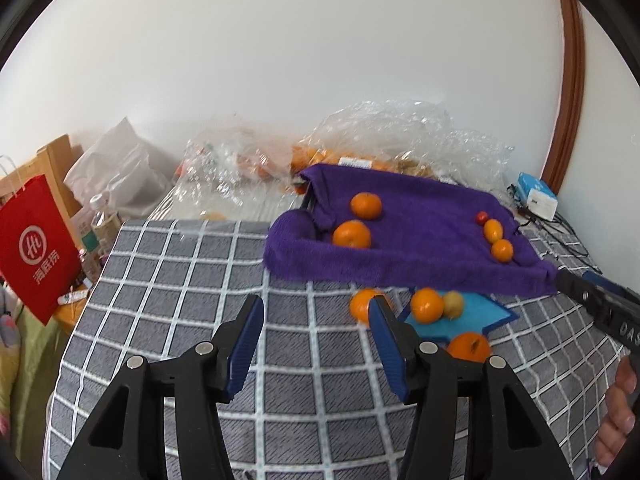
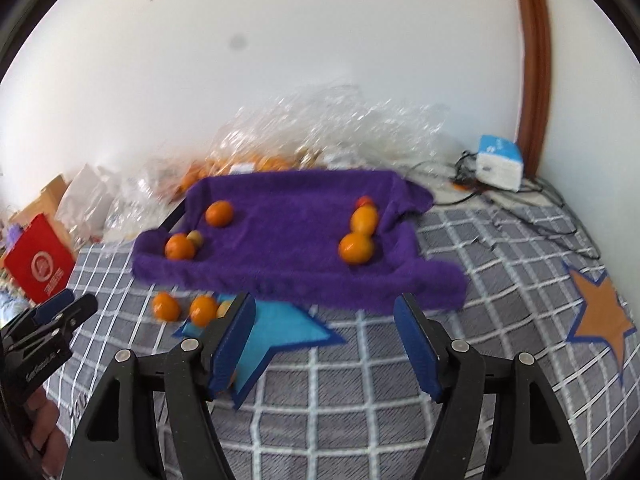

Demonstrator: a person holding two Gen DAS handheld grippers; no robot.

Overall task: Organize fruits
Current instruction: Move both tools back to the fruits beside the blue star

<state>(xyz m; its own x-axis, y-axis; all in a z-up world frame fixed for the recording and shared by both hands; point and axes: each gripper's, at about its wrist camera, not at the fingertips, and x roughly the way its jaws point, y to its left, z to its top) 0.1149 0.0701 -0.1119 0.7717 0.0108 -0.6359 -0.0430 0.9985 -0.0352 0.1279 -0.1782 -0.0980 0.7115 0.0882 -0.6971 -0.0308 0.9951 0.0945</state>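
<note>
Sorting is partly done: several fruits sit in the purple tray (image 2: pixel 280 276), while oranges (image 1: pixel 426 305) remain just near of it; both grippers (image 1: pixel 316 340) (image 2: pixel 325 336) empty, released.

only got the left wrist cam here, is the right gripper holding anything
Observer: No. The right gripper is open, with nothing between its fingers.
Operator: ok, any fruit i'm missing
Observer: Yes. A small yellow-green fruit sits against the orange in the near left corner of the purple-lined tray.
Operator: anything further right
Observer: An orange star patch on the checked cover, with no fruit on it.
</note>
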